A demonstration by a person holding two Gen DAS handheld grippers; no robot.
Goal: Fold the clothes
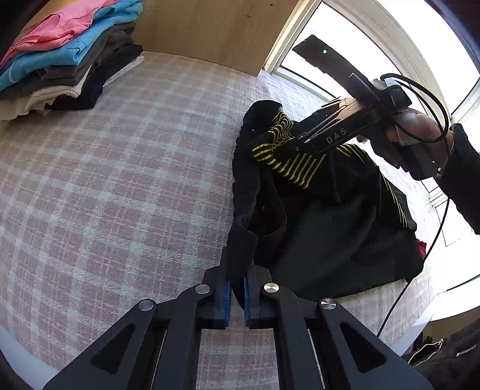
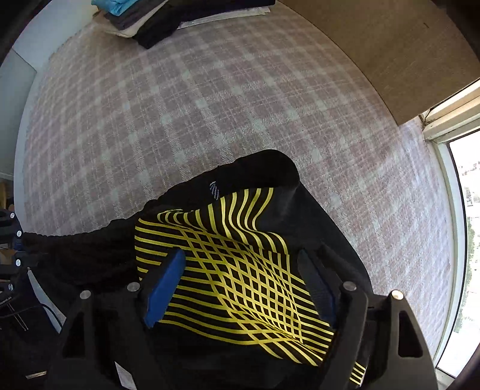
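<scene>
A black garment with yellow line print (image 1: 324, 216) lies bunched on the plaid cover (image 1: 135, 180). My left gripper (image 1: 237, 288) is shut on a black ribbed edge of it, the cloth pinched between the blue pads (image 1: 227, 295). A hand holds my right gripper (image 1: 295, 144) low over the printed part at the far end. In the right wrist view the right gripper (image 2: 243, 279) stands open, its fingers wide apart over the yellow print (image 2: 240, 270), with cloth beneath and between them. The left gripper (image 2: 13, 240) shows at the left edge.
A stack of folded clothes (image 1: 60, 57), pink and blue on top, sits at the far left corner against a wooden panel (image 1: 216, 27). A bright window (image 1: 405, 60) runs along the right side. Dark items (image 1: 444, 357) lie past the near right edge.
</scene>
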